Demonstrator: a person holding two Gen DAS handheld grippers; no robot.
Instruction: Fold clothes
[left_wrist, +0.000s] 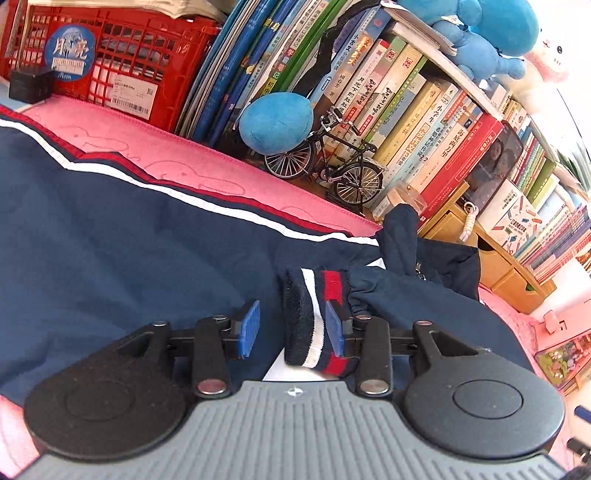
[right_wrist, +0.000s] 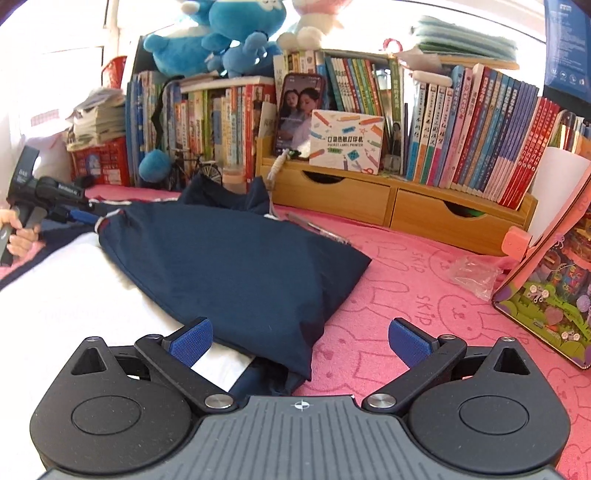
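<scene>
A navy jacket (left_wrist: 129, 240) with red and white stripes lies spread on the pink mat (left_wrist: 207, 173). Its ribbed striped cuff (left_wrist: 314, 332) sits between the blue pads of my left gripper (left_wrist: 291, 328), against the right pad and apart from the left one, so the gripper is open. In the right wrist view the jacket's folded navy sleeve part (right_wrist: 236, 269) rests over white lining (right_wrist: 55, 314). My right gripper (right_wrist: 299, 343) hangs wide open over the sleeve's near corner, holding nothing. The left gripper (right_wrist: 48, 195) shows at far left, held by a hand (right_wrist: 22, 236).
Rows of books (right_wrist: 480, 129), a wooden drawer shelf (right_wrist: 369, 195), a red crate (left_wrist: 122, 62), a model bicycle (left_wrist: 332, 162) and blue plush toys (left_wrist: 275, 122) line the back. A colourful box (right_wrist: 546, 295) and a plastic wrapper (right_wrist: 476, 273) lie on the mat at right.
</scene>
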